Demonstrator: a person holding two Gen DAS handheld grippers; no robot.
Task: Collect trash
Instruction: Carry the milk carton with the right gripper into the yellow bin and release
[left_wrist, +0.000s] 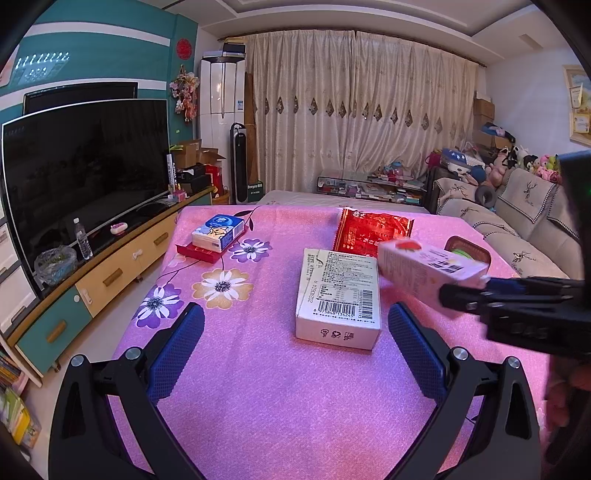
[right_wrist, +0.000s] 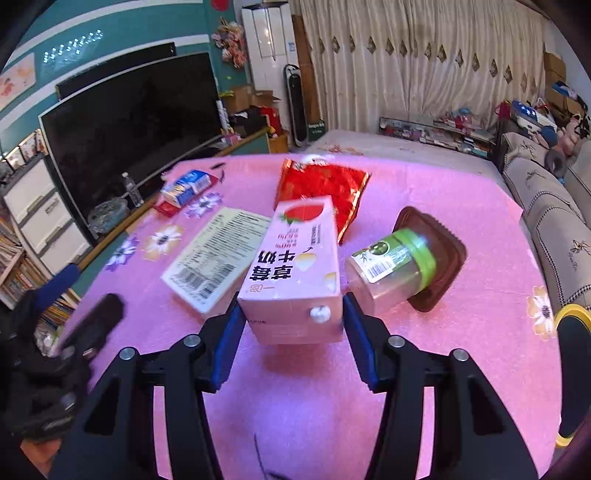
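1. Your right tool (right_wrist: 293, 325) is clamping the pink strawberry-milk carton (right_wrist: 295, 266) above the pink-clothed bench (right_wrist: 480, 302).
2. Your left tool (left_wrist: 295, 354) is gaping empty beside the white barcode box (left_wrist: 338, 295).
3. The clear green-lidded jar (right_wrist: 391, 266) is hiding part of the brown tray (right_wrist: 443, 254).

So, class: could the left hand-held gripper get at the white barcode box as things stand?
Probably yes: the left hand-held gripper is open and the white barcode box lies flat just ahead, nothing between them.

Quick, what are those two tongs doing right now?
Left tongs: open, holding nothing.
Right tongs: closed on the pink milk carton.
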